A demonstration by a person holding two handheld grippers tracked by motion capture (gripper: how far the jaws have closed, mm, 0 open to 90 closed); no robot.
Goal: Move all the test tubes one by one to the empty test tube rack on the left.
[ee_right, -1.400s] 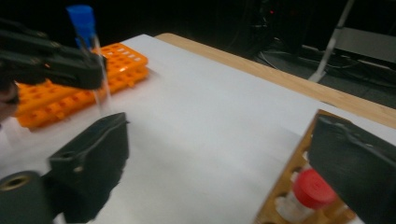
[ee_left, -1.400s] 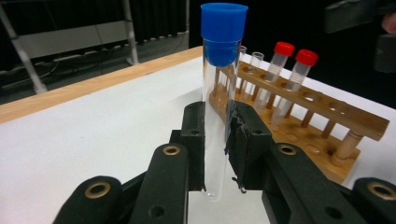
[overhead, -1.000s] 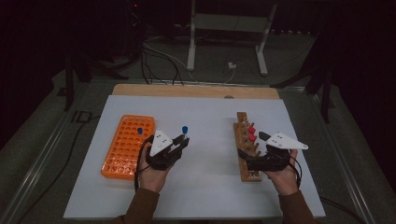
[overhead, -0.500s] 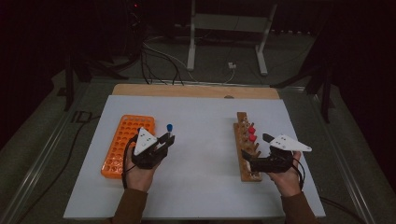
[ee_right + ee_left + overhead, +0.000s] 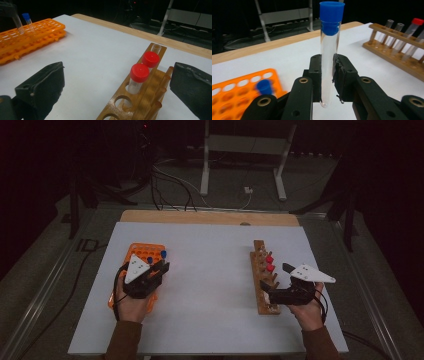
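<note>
Blue-capped tube stands clamped upright in the left gripper.

Two racks on your table, one to each side.
On the white table top, the orange plastic tube rack lies at your left and the long wooden test-tube rack at your right, well apart. Your left gripper sits over the orange rack's right edge, holding the blue-capped clear tube upright; another blue-capped tube stands in that rack. Two red-capped tubes stand in the wooden rack, just left of your right gripper.
</note>
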